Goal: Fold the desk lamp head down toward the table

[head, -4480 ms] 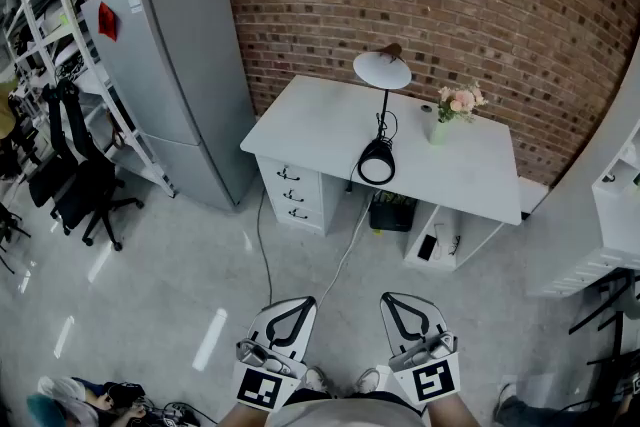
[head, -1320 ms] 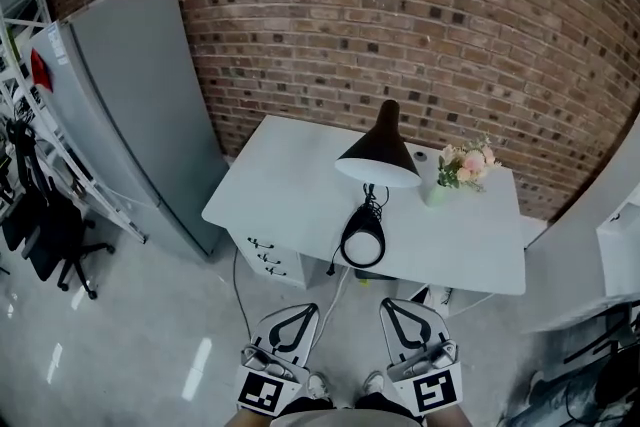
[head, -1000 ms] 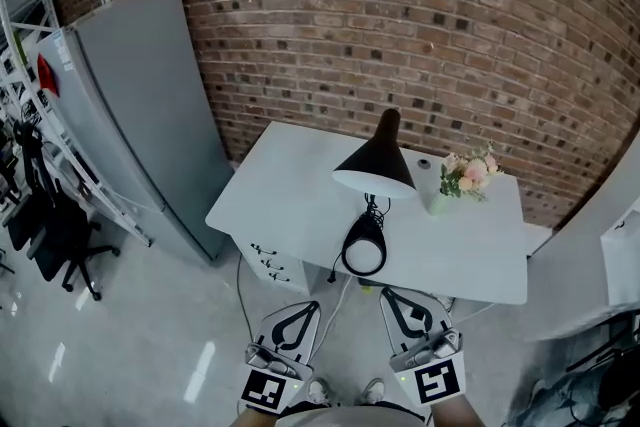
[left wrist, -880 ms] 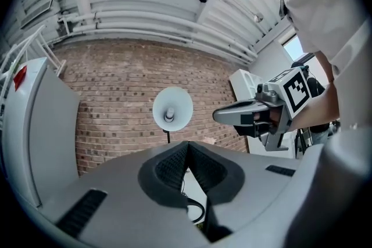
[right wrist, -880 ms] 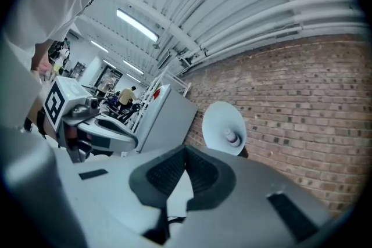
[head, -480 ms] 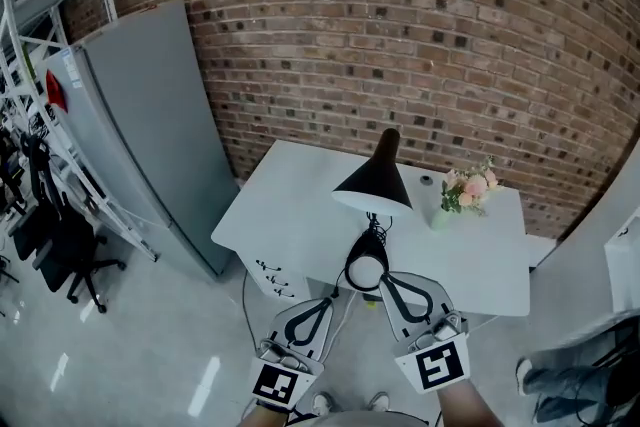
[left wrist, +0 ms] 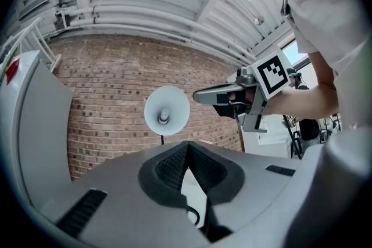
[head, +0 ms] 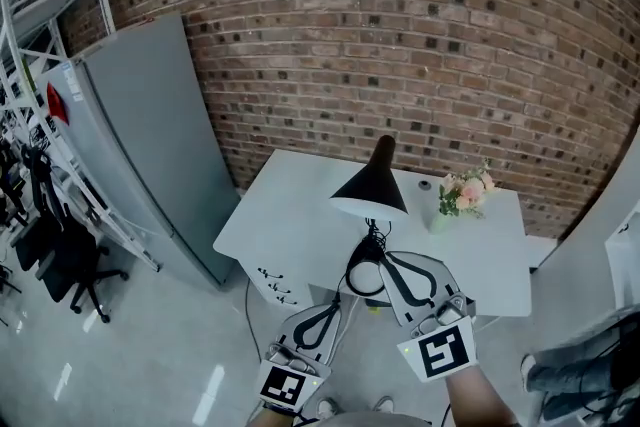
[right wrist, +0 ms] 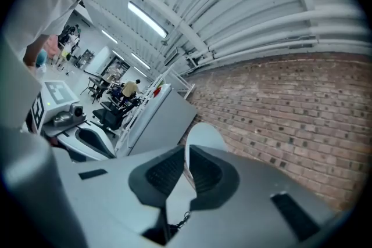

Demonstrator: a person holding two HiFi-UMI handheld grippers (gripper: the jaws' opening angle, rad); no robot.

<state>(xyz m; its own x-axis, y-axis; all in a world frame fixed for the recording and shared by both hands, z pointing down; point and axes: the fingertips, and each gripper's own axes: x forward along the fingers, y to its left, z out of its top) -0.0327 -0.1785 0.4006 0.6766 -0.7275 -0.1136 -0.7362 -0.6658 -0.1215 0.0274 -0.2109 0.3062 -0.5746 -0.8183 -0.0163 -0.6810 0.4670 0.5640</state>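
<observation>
Both empty, closed: left tool (head: 338,303), right tool (head: 384,261) near desk edge (head: 270,260), seemingly clear of lamp head (head: 372,187).

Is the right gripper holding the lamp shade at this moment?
No, the right gripper has its fingers pressed together on nothing, and the lamp shade stands beyond them.

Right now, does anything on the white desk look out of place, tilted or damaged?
Nothing stands out. The desk lamp stands upright on the desk, its head raised, and the flower vase stands upright beside it.
</observation>
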